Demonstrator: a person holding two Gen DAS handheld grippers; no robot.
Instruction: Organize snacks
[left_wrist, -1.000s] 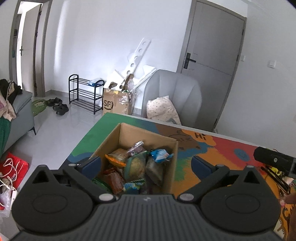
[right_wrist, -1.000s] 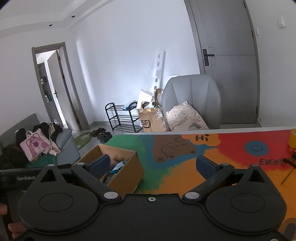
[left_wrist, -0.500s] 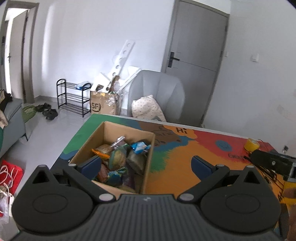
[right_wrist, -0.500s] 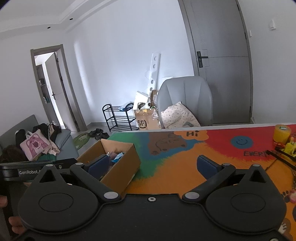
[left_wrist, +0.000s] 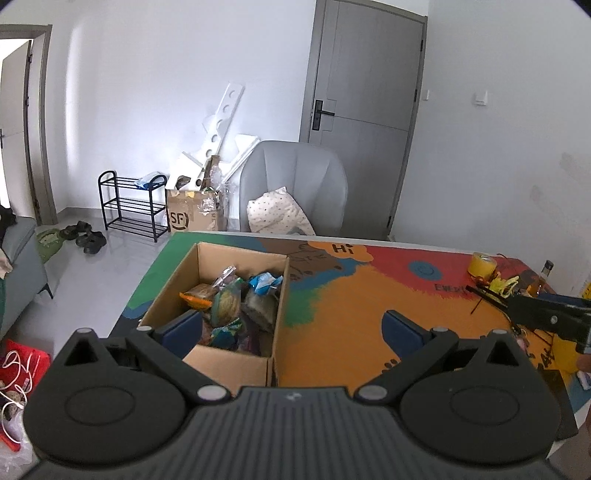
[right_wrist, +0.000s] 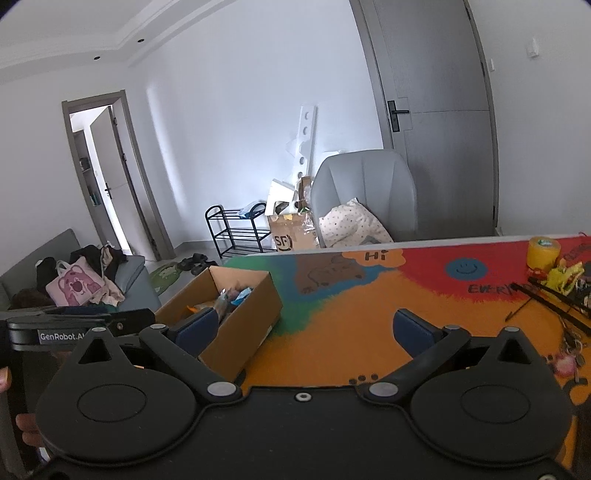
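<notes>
Over the colourful table mat (left_wrist: 369, 314), the left gripper (left_wrist: 291, 328) and right gripper (right_wrist: 303, 328) are hovering wide open and empty, likely readying a pick; the cardboard box (left_wrist: 280, 314), holding the snack packets (left_wrist: 236, 302), is sitting at ten o'clock.

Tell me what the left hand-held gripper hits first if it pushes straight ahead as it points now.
Probably the open brown cardboard box of snack packets: the left hand-held gripper, open and empty, points over its near right corner. Its height is unclear, so it might pass above onto the colourful table mat.
</notes>
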